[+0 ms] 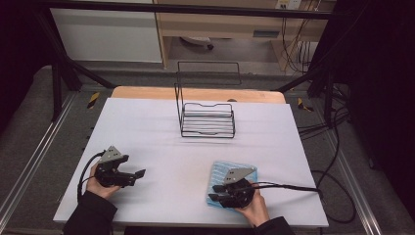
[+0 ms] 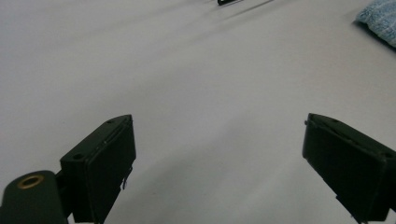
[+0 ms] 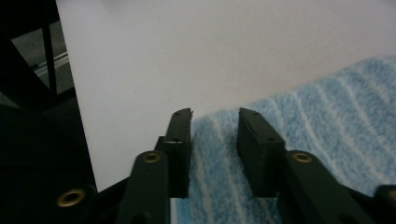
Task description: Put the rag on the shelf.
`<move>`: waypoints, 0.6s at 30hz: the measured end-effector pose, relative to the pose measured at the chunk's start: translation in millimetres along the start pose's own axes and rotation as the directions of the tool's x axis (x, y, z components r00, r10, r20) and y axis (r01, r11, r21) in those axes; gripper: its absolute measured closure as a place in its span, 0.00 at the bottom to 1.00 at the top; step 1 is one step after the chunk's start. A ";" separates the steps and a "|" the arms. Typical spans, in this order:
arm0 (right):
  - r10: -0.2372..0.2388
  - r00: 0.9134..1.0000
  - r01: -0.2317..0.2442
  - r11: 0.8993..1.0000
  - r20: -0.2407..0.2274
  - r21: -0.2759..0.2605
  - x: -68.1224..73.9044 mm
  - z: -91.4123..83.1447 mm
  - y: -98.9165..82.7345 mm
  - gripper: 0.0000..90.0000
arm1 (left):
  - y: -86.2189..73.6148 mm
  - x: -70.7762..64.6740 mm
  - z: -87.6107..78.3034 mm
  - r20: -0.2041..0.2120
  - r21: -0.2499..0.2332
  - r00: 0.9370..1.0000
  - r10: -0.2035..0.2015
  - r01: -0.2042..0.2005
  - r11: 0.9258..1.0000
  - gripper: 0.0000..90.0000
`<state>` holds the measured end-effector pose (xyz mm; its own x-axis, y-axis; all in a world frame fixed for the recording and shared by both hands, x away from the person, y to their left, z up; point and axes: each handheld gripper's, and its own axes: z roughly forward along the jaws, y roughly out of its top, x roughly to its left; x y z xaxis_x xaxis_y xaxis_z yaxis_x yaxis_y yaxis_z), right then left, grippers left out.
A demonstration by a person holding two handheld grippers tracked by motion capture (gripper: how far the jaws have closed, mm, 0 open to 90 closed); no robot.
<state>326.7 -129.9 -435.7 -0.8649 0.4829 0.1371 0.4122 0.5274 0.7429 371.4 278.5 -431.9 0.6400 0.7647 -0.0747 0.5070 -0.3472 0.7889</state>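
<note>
The right hand-held gripper (image 1: 219, 192) sits on the blue striped towel (image 1: 222, 171) near the tabletop's (image 1: 161, 127) front edge. Its jaws are narrowly parted over the cloth, seemingly not pinching it. The left hand-held gripper (image 1: 138, 177), near the front left corner, gapes wide and holds nothing.

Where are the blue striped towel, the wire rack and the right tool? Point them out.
blue striped towel (image 3: 327, 121): right gripper view, its striped top surface.
wire rack (image 1: 207, 126): high view, its barred base.
right tool (image 3: 215, 126): right gripper view, midway between its fingertips.
</note>
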 end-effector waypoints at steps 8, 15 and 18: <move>0.146 0.970 -0.120 0.983 0.194 -0.142 -42.7 -45.4 -6.1 0.39 | 8.6 -15.2 3.5 0.025 -0.004 1.000 -0.006 0.006 1.000 0.11; 0.283 0.916 -0.249 0.957 0.286 -0.148 -75.1 -61.4 -29.0 0.46 | 20.5 -40.8 16.6 0.047 0.015 0.999 -0.011 0.010 1.000 0.15; 0.311 0.897 -0.283 0.950 0.313 -0.133 -84.5 -62.6 -36.9 0.50 | 27.5 -56.2 23.9 0.057 0.029 0.998 -0.004 0.002 1.000 0.18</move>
<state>366.7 -234.0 -433.7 -0.5584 0.8162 0.1486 0.5979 0.2718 0.7540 363.2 213.0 -420.6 0.6701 0.7337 -0.1124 0.5248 -0.3612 0.7708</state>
